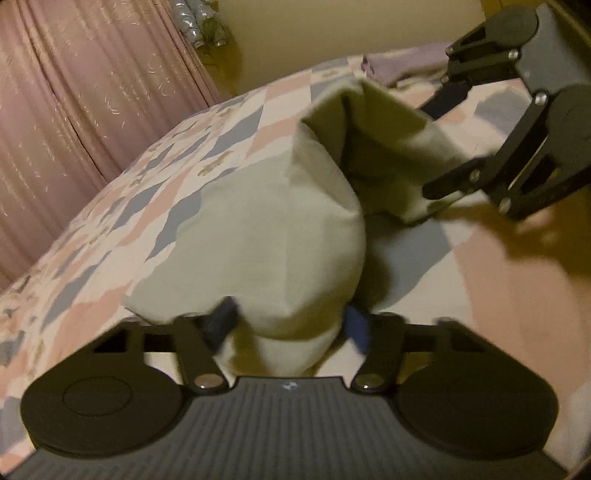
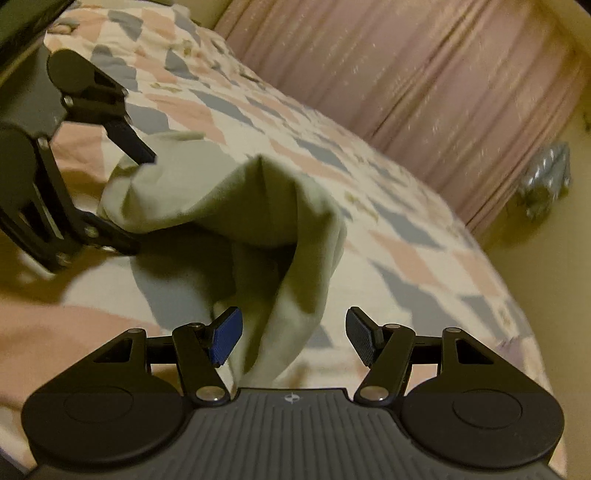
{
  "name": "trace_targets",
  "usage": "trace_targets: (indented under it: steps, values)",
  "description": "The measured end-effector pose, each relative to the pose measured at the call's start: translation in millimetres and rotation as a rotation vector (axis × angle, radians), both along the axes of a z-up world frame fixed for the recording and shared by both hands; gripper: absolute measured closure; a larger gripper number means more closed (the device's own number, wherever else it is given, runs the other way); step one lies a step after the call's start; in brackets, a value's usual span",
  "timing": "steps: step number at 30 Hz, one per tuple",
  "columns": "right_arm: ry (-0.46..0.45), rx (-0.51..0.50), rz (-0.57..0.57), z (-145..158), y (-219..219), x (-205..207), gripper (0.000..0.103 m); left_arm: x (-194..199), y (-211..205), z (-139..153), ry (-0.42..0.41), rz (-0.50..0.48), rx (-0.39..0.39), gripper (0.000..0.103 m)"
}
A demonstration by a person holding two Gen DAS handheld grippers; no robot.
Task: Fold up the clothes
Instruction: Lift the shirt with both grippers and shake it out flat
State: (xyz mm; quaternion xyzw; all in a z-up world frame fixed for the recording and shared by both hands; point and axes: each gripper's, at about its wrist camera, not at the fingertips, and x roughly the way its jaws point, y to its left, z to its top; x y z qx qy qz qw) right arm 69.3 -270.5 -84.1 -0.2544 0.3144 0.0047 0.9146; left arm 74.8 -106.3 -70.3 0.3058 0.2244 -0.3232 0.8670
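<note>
— Where's the cloth [image 1: 258, 229]?
— Mid-frame on the bed [image 1: 147, 206], bunched; the left gripper [image 1: 290, 326] clamps its near end
— The right gripper [image 2: 293, 338]?
— Jaws apart, cloth loose between them

A bed [image 1: 155, 192] under a quilt of pink, grey and white patches; pink curtains [image 1: 74, 92] behind it, a yellowish wall [image 1: 332, 26], dim warm light.

The garment [image 1: 266, 229] lies on the bed [image 1: 177, 162], curtain [image 1: 85, 81] behind it.
</note>
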Motion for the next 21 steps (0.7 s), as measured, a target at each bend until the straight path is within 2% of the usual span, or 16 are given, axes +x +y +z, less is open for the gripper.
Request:
trace_targets:
  steps: [1, 2, 3, 5, 8, 12, 15, 18, 21]
  values:
    - [0.012, 0.031, -0.002, -1, -5, 1, 0.078, 3, 2, 3, 0.006, 0.012, -0.008, 0.076]
    - [0.029, 0.07, -0.014, 0, -11, 4, 0.095, 5, 8, 11, 0.01, 0.028, -0.027, 0.086]
    - [0.033, 0.109, -0.03, 5, -17, 5, 0.098, 6, 13, 20, 0.006, 0.042, -0.042, 0.086]
    - [-0.003, 0.136, -0.04, 22, -24, -3, 0.098, -1, 25, 46, -0.05, 0.066, -0.057, 0.087]
    - [-0.086, 0.116, -0.028, 55, -25, -24, 0.099, -20, 44, 95, -0.145, 0.097, -0.115, 0.089]
    - [-0.24, 0.077, -0.013, 115, -23, -63, 0.099, -51, 69, 162, -0.263, 0.118, -0.18, 0.089]
    - [-0.346, 0.044, 0.013, 156, -20, -92, 0.099, -77, 77, 211, -0.321, 0.113, -0.209, 0.088]
    - [-0.432, 0.022, 0.046, 195, -17, -113, 0.099, -85, 81, 243, -0.311, 0.125, -0.234, 0.088]
    - [-0.447, 0.009, 0.076, 216, -18, -110, 0.099, -71, 80, 252, -0.25, 0.144, -0.245, 0.086]
